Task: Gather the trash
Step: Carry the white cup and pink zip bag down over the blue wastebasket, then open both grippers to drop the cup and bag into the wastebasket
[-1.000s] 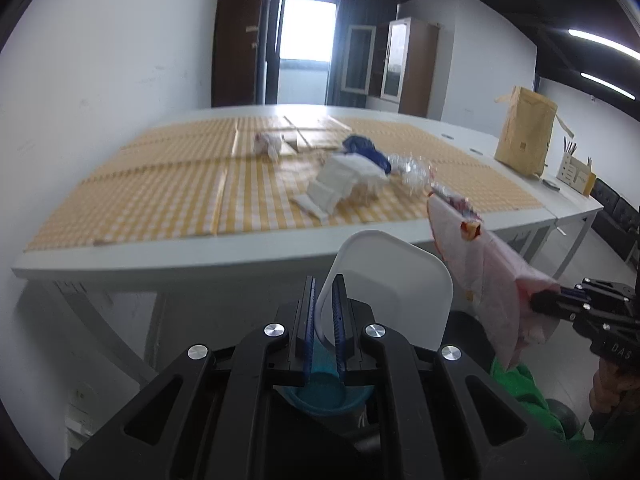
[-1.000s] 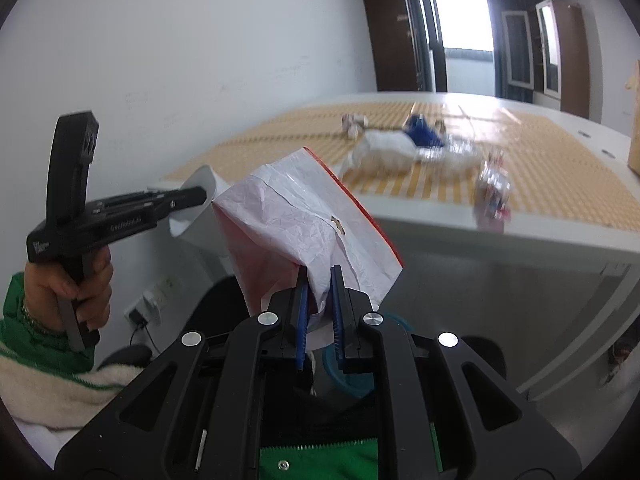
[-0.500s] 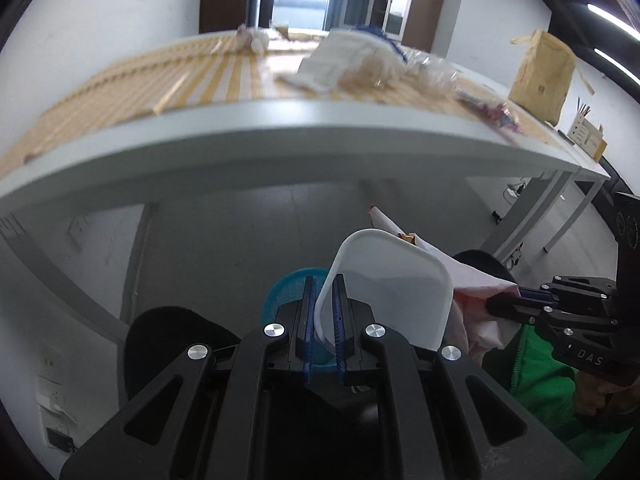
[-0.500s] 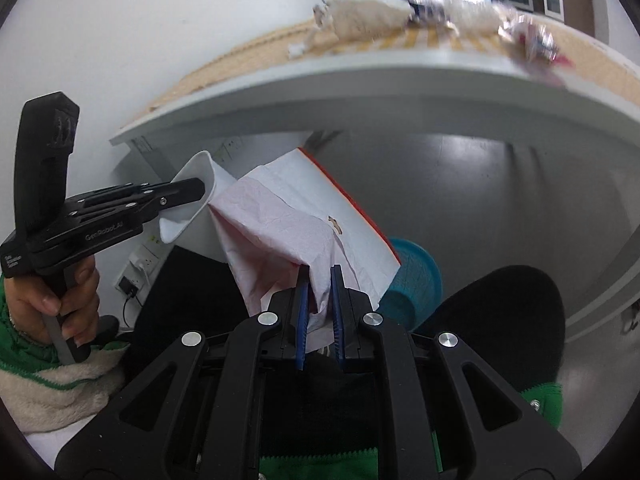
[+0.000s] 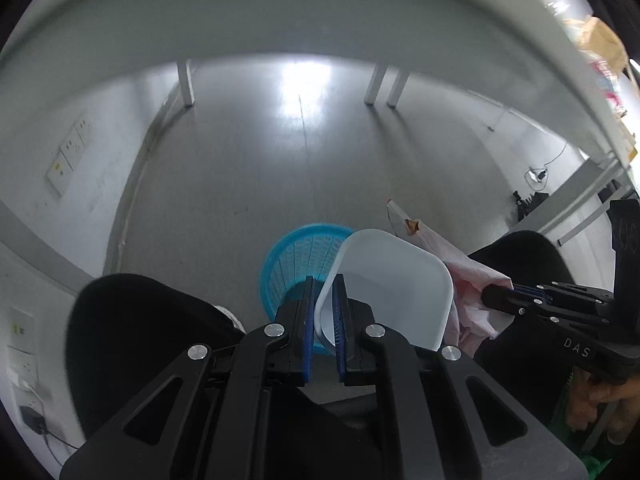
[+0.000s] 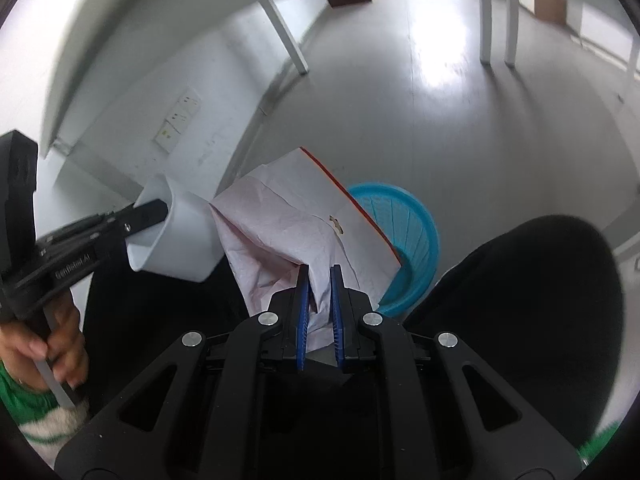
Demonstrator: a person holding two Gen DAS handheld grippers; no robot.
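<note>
Left wrist view: a second earlier this camera looked level across the checked surface and its litter; by now it had tipped down under the surface's edge (image 5: 280, 8) and looked at the grey floor (image 5: 304, 168). The left claw (image 5: 322, 312) was clamped on the rim of a white plastic tray (image 5: 396, 284), its blue pads pinching the near wall, the grip unchanged. A blue mesh wastebasket (image 5: 296, 256), out of sight a second ago, now stood on the floor directly beyond the tray, partly hidden behind it. At right the right claw (image 5: 496, 300) held a crumpled pinkish paper bag (image 5: 472, 280), just beside the tray. Right wrist view: the same swing downward; the surface and its scraps had left the frame, replaced by floor, table legs and wall sockets. The right claw (image 6: 318, 300) was closed tight on the paper bag (image 6: 288, 224), whose red-edged mouth overlapped the basket's rim as seen from here; whether it hung truly above the opening could not be told. The wastebasket (image 6: 416, 240) sat between the person's dark-trousered knees (image 6: 520, 300). The left claw (image 6: 160, 210), in a hand (image 6: 44, 360) with a green and white cuff, carried the tray (image 6: 180, 240) left of the bag, off to the basket's side. Judgement: both pieces were lifted and brought down to the bin; release had not yet happened, and the tray looked to need shifting over the opening first.
</note>
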